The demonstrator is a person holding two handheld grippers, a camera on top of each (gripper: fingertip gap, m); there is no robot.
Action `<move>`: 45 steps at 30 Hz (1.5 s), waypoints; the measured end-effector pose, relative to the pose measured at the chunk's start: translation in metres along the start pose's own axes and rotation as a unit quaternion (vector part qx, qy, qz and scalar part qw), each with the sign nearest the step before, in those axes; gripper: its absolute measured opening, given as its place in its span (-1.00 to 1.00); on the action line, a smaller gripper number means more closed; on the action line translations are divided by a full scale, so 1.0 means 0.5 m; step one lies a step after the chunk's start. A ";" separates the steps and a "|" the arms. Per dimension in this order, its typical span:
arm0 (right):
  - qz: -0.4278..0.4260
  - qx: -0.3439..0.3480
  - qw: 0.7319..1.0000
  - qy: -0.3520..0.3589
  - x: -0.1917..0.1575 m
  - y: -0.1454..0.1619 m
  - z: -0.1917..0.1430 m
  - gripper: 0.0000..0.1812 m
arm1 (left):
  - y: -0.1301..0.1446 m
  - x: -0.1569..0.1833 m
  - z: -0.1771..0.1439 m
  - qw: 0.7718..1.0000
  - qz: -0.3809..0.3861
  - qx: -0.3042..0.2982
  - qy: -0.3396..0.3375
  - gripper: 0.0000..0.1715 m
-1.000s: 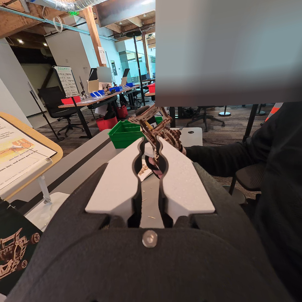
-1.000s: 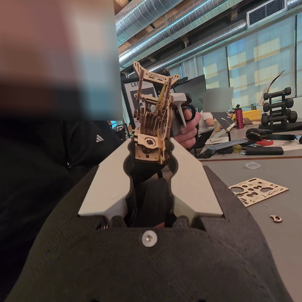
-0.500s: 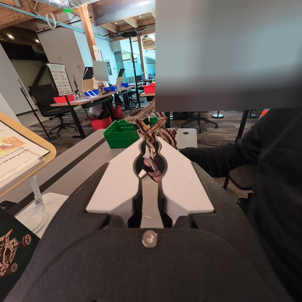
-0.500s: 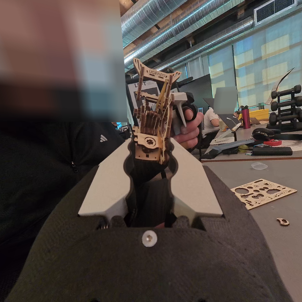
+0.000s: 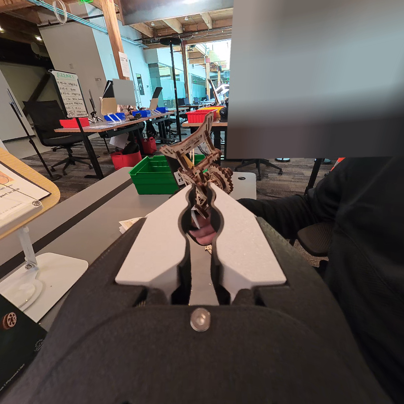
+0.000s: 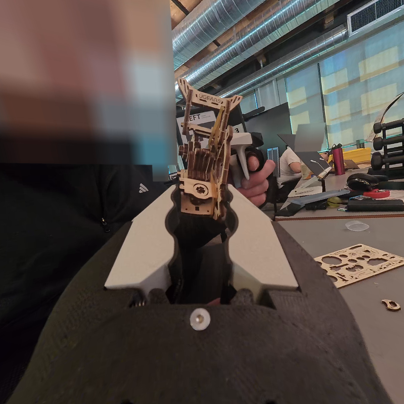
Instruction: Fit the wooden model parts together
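Note:
A half-built wooden model with gears [image 5: 205, 168] is held up in the air between both grippers. In the left wrist view my left gripper [image 5: 200, 189] is shut on a thin lower part of it, and the gears stick out to the right of the tips. In the right wrist view my right gripper [image 6: 200, 192] is shut on the model's pale base block [image 6: 196, 196], with the frame standing upright above it. The left gripper's white trigger and the hand on it [image 6: 247, 166] show just behind the model; its fingers are hidden there.
A green bin [image 5: 153, 175] stands on the grey table beyond the model. An instruction stand [image 5: 26, 196] and a black box [image 5: 15, 341] are at the left. A punched wooden sheet [image 6: 358, 266] and a small loose piece [image 6: 391, 305] lie at the right. A person's dark sleeve [image 5: 295, 209] is close. The grippers' ends are close to 5 centimeters from one another.
My left gripper's jaws have narrowed onto the model's thin part. The model has turned in the left view, so its top frame now leans right. The right gripper's grip is unchanged.

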State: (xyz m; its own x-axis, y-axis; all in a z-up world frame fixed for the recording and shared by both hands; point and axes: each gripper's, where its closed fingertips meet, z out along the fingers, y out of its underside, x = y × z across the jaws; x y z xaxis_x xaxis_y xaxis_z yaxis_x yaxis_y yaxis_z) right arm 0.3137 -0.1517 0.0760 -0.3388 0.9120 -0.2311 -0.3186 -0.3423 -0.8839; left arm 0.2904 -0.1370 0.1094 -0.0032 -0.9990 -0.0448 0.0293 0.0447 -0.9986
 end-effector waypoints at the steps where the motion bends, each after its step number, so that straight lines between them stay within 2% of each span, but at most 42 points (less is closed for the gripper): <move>1: 0.001 0.001 1.000 0.001 0.001 0.000 0.000 -0.60 | 0.000 -0.002 0.000 1.000 -0.001 0.001 -0.003 -0.92; 24: 0.003 0.009 1.000 0.018 0.020 -0.009 0.002 -0.54 | 0.000 -0.021 -0.006 0.999 -0.004 0.011 -0.035 -0.99; 45: -0.008 0.004 0.998 0.062 0.045 -0.008 -0.005 -0.49 | 0.005 -0.046 -0.013 0.997 -0.049 0.027 -0.057 -1.00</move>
State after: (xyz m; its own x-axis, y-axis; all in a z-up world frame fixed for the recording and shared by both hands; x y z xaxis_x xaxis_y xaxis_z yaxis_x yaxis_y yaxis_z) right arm 0.3097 -0.1293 0.0736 -0.2224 0.9379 -0.2662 -0.3299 -0.3293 -0.8847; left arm 0.2841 -0.1138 0.1078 0.1052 -0.9926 0.0604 0.0883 -0.0511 -0.9948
